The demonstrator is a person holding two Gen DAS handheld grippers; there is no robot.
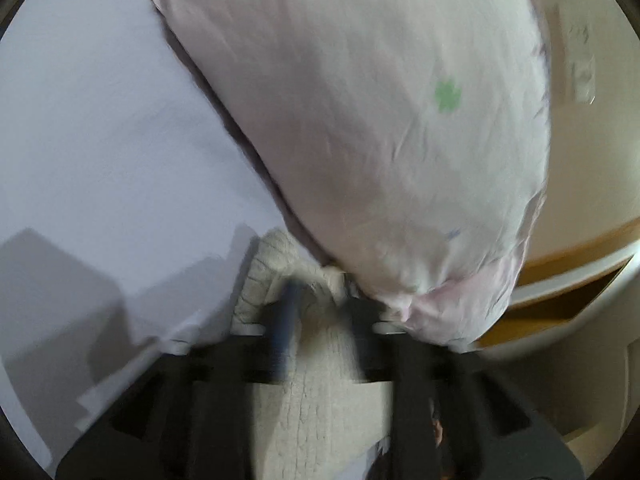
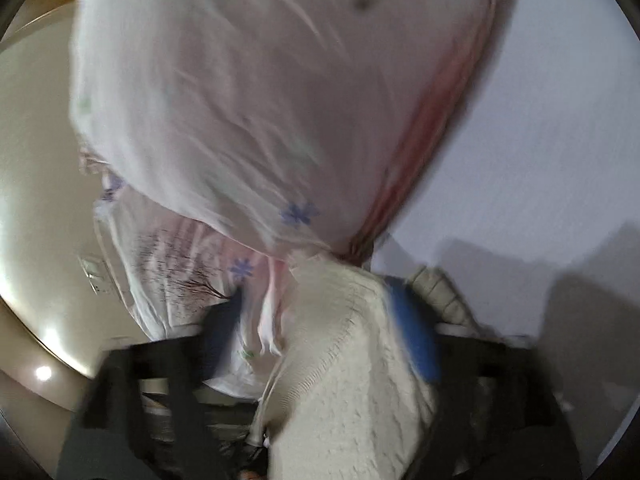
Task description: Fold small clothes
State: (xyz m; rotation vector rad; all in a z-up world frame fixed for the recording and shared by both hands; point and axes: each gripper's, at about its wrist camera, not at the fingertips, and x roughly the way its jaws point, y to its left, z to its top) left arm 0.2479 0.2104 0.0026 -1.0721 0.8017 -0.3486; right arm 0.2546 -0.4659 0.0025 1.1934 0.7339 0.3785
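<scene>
A small garment hangs from both grippers: a white, pale pink skirt part with little flower prints and a cream knitted top part. My left gripper is shut on the cream knit, its black fingers close together around it. My right gripper is shut on the cream knit too, with a blue pad against the cloth. The garment is lifted above the pale lavender surface. Both views are blurred by motion.
A cream wall and a wooden shelf edge show at the right of the left wrist view. A cream wall with a switch plate and a lit curved rim show at the left of the right wrist view.
</scene>
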